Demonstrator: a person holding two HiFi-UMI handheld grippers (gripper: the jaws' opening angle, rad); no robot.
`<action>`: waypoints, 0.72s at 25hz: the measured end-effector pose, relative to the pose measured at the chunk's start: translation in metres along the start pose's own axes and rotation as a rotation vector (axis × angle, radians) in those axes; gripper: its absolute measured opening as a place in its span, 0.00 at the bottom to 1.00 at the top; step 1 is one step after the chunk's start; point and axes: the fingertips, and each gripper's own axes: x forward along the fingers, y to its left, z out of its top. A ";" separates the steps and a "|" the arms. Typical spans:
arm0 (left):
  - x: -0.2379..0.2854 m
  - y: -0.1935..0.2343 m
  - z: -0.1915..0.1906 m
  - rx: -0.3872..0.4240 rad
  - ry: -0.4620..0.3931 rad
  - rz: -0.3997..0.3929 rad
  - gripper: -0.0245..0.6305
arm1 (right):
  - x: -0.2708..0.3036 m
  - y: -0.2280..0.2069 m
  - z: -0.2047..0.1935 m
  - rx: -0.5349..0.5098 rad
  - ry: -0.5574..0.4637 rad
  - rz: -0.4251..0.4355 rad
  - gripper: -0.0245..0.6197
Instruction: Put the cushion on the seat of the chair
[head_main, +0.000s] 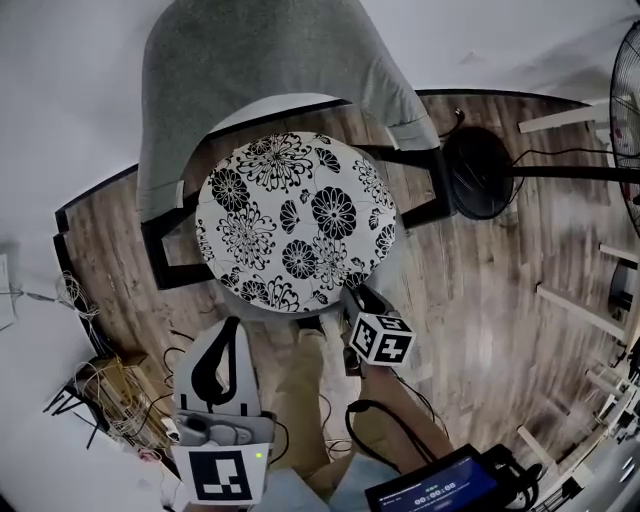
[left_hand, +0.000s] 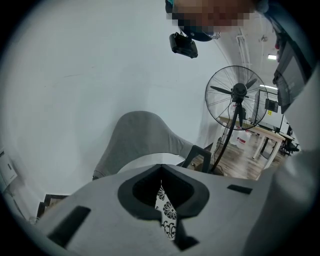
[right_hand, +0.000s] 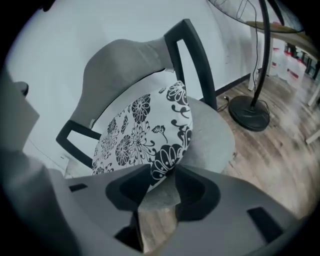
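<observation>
A round white cushion (head_main: 295, 225) with black flowers lies flat on the seat of the grey chair (head_main: 250, 70). My right gripper (head_main: 355, 297) is at the cushion's front right edge. In the right gripper view the cushion (right_hand: 140, 135) covers most of the grey seat (right_hand: 215, 135), and its near rim sits right at the parted tips of the right gripper (right_hand: 164, 172), whose jaws are open and do not press on it. My left gripper (head_main: 230, 325) hangs in front of the chair, apart from the cushion, shut and empty. A sliver of cushion (left_hand: 167, 215) shows beyond the left gripper (left_hand: 161, 172).
A standing fan has its round base (head_main: 480, 175) on the wood floor right of the chair. Tangled cables (head_main: 100, 390) lie at the lower left. Pale wooden frames (head_main: 600, 300) stand at the right. A dark screen device (head_main: 440, 490) is at the bottom edge. A white wall is behind the chair.
</observation>
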 end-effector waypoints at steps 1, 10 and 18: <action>-0.001 -0.001 -0.001 0.003 0.001 -0.001 0.05 | 0.005 -0.001 0.000 0.024 -0.001 0.000 0.29; -0.003 0.000 0.000 0.006 -0.006 -0.008 0.05 | 0.002 0.004 -0.001 0.063 -0.002 -0.009 0.07; 0.006 0.016 0.003 0.004 0.006 -0.011 0.05 | 0.002 0.007 -0.016 0.140 0.017 -0.016 0.08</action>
